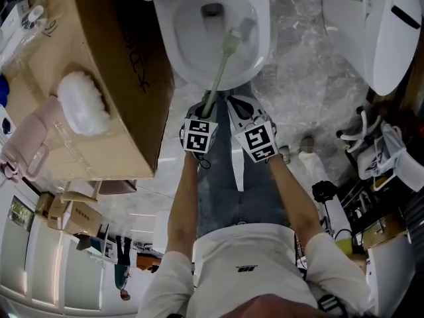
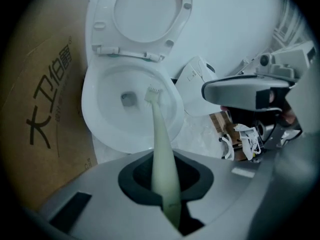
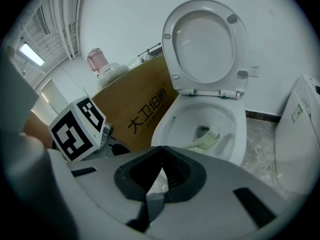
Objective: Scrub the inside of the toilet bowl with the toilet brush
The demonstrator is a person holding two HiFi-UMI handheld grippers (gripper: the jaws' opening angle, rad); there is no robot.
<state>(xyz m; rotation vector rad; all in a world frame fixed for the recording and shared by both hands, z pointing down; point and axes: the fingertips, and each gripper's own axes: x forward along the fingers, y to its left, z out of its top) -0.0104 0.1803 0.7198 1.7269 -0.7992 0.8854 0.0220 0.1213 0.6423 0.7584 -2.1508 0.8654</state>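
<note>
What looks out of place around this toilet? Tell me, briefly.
A big cardboard box stands close beside the toilet bowl, with a pink bottle and a white fluffy thing on top: odd for a bathroom. The toilet brush, in the left tool, looks normal.

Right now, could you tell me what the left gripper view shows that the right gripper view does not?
Only the left gripper view shows the pale green toilet brush handle clamped between its jaws. Only the right gripper view shows a pink flask and a black-and-white marker cube. Both show the white toilet bowl, the brown cardboard box and the brush's bristle head inside it.
</note>
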